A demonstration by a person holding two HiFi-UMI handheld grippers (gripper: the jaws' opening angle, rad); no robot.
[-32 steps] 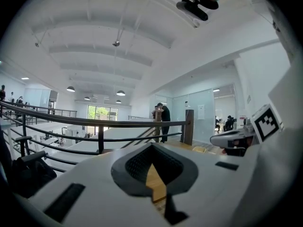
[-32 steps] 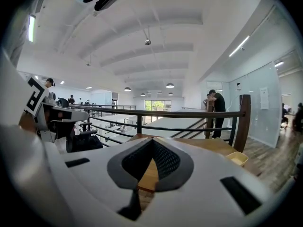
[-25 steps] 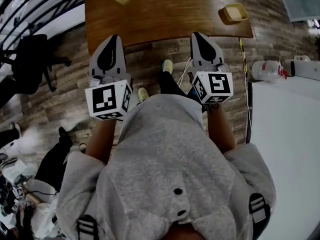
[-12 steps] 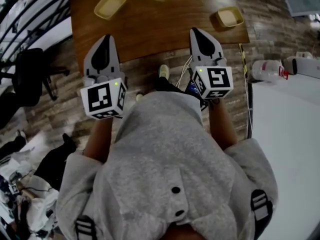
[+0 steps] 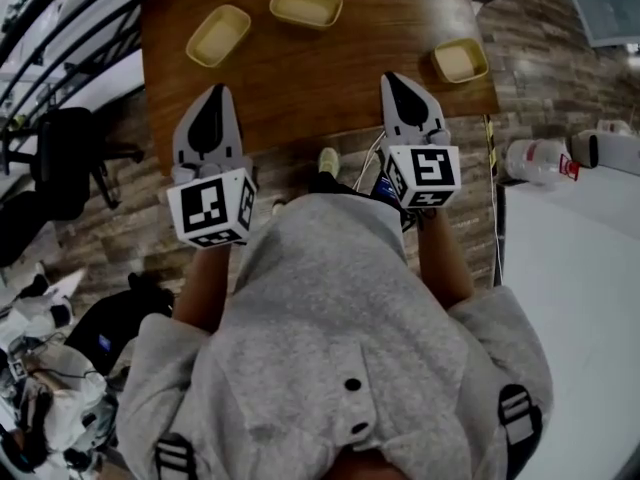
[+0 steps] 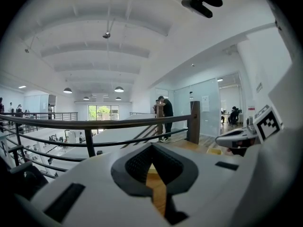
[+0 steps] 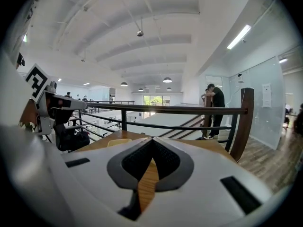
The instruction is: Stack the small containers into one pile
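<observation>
Hovering over the near edge of the tabletop [image 5: 320, 78], the left hand-held gripper [image 5: 217, 92] and the right hand-held gripper [image 5: 391, 78] each have their jaws pressed together with nothing between them, which suits an approach before any pick; just ahead of the right one, the right container [image 5: 460, 60] sits at the tabletop's right edge; further on, the left container [image 5: 218, 35] lies near the far left corner; the middle container [image 5: 305, 4] rests by the far edge; all three are well apart and none is nested, so stacking looks not yet begun; bare wood between them leaves room to come in, though the right container lies close enough to the edge that a nudge might push it off.
</observation>
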